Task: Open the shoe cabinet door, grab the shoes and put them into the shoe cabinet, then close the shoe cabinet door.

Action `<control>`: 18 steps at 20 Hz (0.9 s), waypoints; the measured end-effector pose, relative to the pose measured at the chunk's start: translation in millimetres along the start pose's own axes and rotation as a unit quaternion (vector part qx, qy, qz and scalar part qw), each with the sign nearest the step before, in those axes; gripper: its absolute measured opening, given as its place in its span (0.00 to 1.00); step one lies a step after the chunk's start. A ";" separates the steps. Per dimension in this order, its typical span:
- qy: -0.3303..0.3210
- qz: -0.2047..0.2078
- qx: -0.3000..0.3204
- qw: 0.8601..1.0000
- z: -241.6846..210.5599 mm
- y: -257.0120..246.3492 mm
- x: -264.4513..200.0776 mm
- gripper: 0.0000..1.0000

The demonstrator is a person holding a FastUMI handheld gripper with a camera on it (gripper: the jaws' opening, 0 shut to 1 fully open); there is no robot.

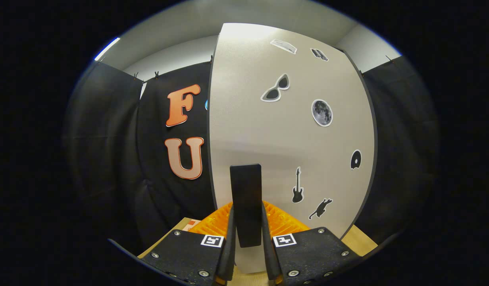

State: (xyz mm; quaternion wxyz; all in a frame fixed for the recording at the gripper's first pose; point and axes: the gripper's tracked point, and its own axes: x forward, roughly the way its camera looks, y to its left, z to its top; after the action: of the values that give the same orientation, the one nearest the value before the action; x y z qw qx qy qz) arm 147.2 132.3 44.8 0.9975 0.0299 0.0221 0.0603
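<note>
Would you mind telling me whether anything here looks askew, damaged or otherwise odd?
Nothing stands out. The gripper has both fingers pressed on the black handle of the cabinet door, which looks intact. Its stickers, including the sunglasses and moon, lie flat.

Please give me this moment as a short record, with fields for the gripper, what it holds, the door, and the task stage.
gripper: gripper, fingers closed on both sides of the handle
held thing: black handle, upright, between the fingers
door: shoe cabinet door, pale grey, with dark stickers, just beyond the fingers
door state: cannot tell whether it is open or closed
surface below: wooden surface
task stage: gripping the door handle
</note>
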 end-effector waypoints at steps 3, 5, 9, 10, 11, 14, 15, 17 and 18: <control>0.002 -0.004 0.001 1.000 -0.3 -4.7 -10.3 0.29; 0.000 -0.009 0.001 1.000 1.0 -9.2 -20.6 0.29; 0.005 -0.009 0.003 1.000 3.4 -17.6 -35.7 0.29; 0.006 -0.010 0.003 1.000 4.6 -19.2 -38.9 0.29; 0.009 -0.011 0.004 1.000 4.1 -20.7 -42.7 0.29; 0.011 -0.013 0.003 1.000 3.5 -29.2 -55.3 0.29; 0.010 -0.015 0.003 1.000 2.9 -32.2 -57.3 0.29; 0.009 -0.021 0.002 1.000 3.0 -38.6 -62.8 0.29; 0.009 -0.023 0.002 1.000 3.5 -41.3 -66.1 0.29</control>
State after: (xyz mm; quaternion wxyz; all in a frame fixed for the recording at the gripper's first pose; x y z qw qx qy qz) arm 86.8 83.2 48.4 0.9983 0.0313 0.0315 0.0372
